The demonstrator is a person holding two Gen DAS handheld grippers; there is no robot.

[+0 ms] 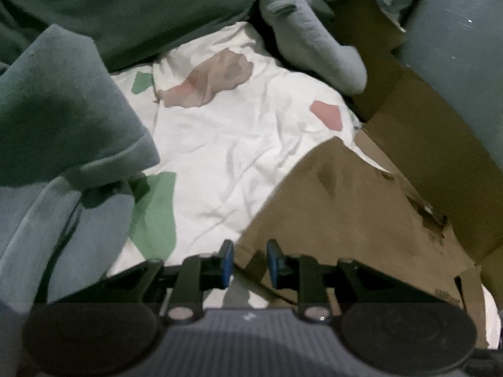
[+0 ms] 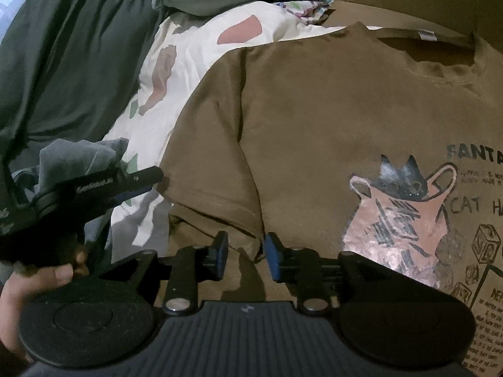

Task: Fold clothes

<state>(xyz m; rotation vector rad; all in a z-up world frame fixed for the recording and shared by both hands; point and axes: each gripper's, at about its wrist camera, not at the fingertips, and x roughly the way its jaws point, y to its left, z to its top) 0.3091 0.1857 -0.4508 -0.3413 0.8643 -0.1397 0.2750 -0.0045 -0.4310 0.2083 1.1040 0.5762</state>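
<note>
Two parted claws [image 1: 250, 264] [image 2: 245, 256] above brown T-shirt [image 2: 314, 125]

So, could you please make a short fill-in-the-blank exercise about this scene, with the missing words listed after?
1. The brown cotton T-shirt carries a print of a black ____ peeking out of a pink jug.
2. Under the T-shirt lies a white bed sheet patterned with pink and ____ patches.
3. The jaws of the right gripper stand apart, and ____ is pinched between them.
4. The left gripper hovers above the ____ of the brown T-shirt.

Missing words: cat; green; nothing; edge
</note>
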